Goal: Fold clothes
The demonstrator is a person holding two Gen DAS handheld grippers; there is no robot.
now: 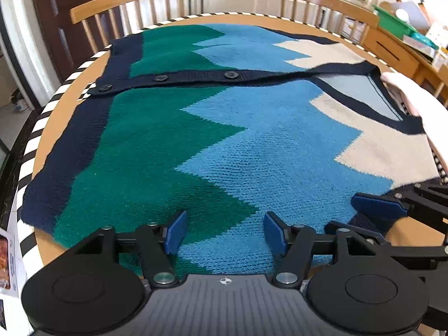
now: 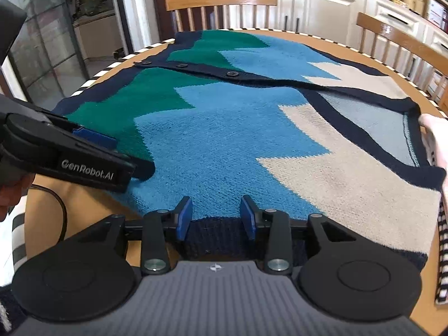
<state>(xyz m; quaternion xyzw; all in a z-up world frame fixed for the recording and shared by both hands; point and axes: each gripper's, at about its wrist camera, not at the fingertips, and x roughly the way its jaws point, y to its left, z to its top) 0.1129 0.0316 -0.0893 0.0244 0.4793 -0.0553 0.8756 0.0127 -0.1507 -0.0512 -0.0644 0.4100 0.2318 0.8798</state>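
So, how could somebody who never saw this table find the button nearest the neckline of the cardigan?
Find the round wooden table covered by the knitted cardigan. Across it runs a navy button band carrying three dark buttons. The wanted button is the one bordered by blue knit, toward the cream end; the other two sit against green.

One knitted cardigan [image 1: 218,140] on surface [image 1: 294,23]. Three dark buttons visible on its placket: first [image 1: 105,87], second [image 1: 160,78], third [image 1: 231,74]. Two grippers: left [image 1: 225,231], right [image 2: 216,218]. Two wooden chairs: one [image 1: 131,2], another [image 1: 324,0].
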